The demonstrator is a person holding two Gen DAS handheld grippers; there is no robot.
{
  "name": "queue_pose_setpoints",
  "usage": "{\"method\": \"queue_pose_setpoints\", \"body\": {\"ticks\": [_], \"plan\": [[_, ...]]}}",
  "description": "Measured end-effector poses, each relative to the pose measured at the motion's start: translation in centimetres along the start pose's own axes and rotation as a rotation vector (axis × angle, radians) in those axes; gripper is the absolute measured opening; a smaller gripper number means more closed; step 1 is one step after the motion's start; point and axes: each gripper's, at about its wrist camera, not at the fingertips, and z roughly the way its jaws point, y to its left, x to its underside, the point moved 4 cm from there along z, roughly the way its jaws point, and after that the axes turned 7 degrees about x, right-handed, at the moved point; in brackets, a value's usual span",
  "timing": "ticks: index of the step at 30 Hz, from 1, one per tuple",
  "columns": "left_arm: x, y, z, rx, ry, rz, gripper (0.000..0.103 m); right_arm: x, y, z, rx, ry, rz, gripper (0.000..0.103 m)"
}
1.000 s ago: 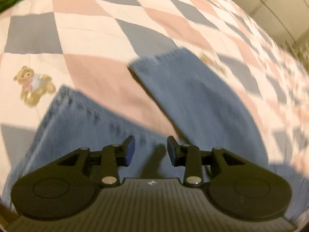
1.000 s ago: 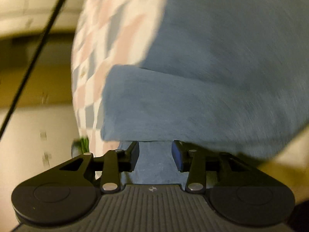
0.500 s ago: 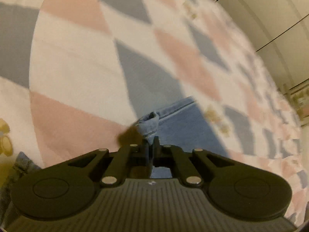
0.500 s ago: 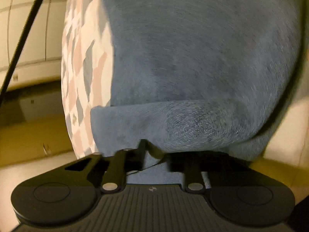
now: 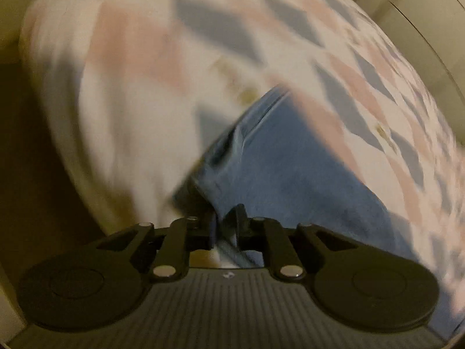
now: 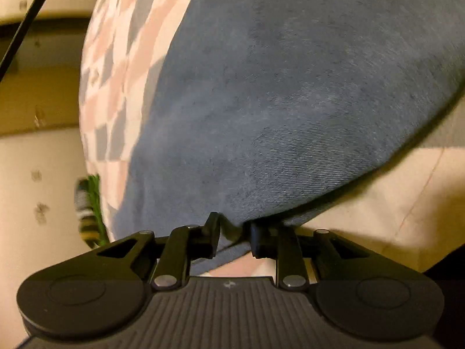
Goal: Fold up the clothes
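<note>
Count: one pair of blue jeans [image 5: 279,168] on one checked bedspread [image 5: 139,93]. My two grippers, left gripper [image 5: 226,221] and right gripper [image 6: 232,234], two fingers each. One green striped item [image 6: 88,212] at bed's far edge. One black cable [image 6: 26,20].

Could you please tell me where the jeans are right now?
The jeans lie on the checked bedspread, with denim pinched in the left tool and in the right tool.
</note>
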Motion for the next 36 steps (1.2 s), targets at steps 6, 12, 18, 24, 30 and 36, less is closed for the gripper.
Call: {"method": "queue_pose_setpoints", "body": {"ticks": [6,12,18,24,30,36], "plan": [[0.9,0.6,0.0,0.063,-0.045,-0.129,0.021,-1.0,-1.0,-0.7,-0.006,-0.026,0.015,0.026],[-0.1,-0.5,-1.8,0.077,-0.090,0.019,0.001,0.9,0.6,-1.7,-0.022,-0.053,-0.091,0.006],[1.0,0.5,0.0,-0.035,-0.051,0.099,0.005,1.9,-1.5,-0.2,0.034,-0.005,-0.068,0.005],[0.4,-1.1,-0.7,-0.086,-0.060,0.211,0.013,2.0,-1.7,-1.4,0.004,0.020,-0.075,0.028],[2.2,-1.0,-3.6,-0.111,-0.026,0.182,0.023,2.6,-2.3,-3.7,0.031,0.048,-0.098,0.035],[9.2,-10.2,-2.1,0.021,0.122,0.575,0.023,0.5,-6.5,-9.9,0.088,-0.099,-0.039,0.035]]}}
